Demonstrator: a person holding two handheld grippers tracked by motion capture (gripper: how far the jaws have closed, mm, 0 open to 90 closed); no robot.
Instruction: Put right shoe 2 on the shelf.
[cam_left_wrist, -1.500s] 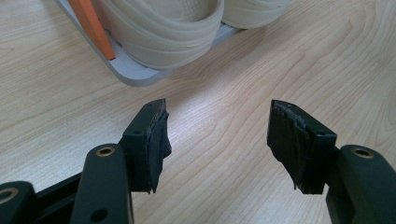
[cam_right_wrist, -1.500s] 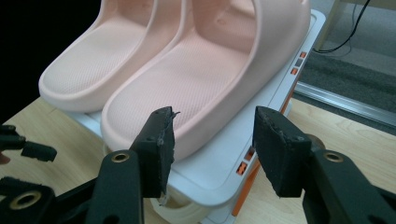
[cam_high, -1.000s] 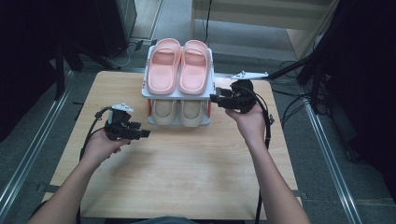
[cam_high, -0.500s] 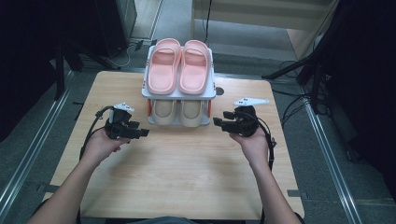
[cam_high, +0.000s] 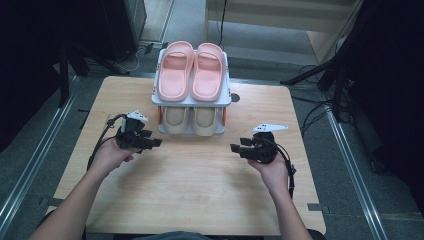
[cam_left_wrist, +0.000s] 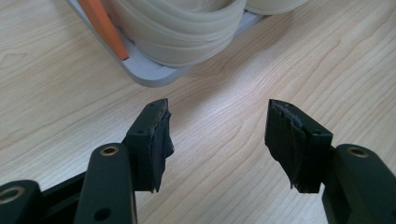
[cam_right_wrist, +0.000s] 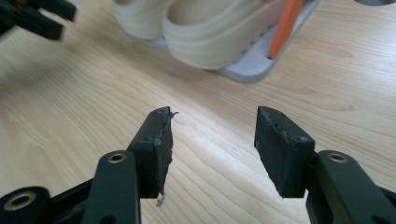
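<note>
Pulled the right gripper back off the rack; both open-jawed, left gripper nearer the beige slippers ahead.

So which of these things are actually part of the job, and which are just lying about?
Part of the job:
- shoe rack
- pink slippers on top
- cream slippers below
- left gripper and right gripper, both open

Lying about:
- cables on the floor
- dark stand

Wooden table, grey floor, black cables beside the table
</note>
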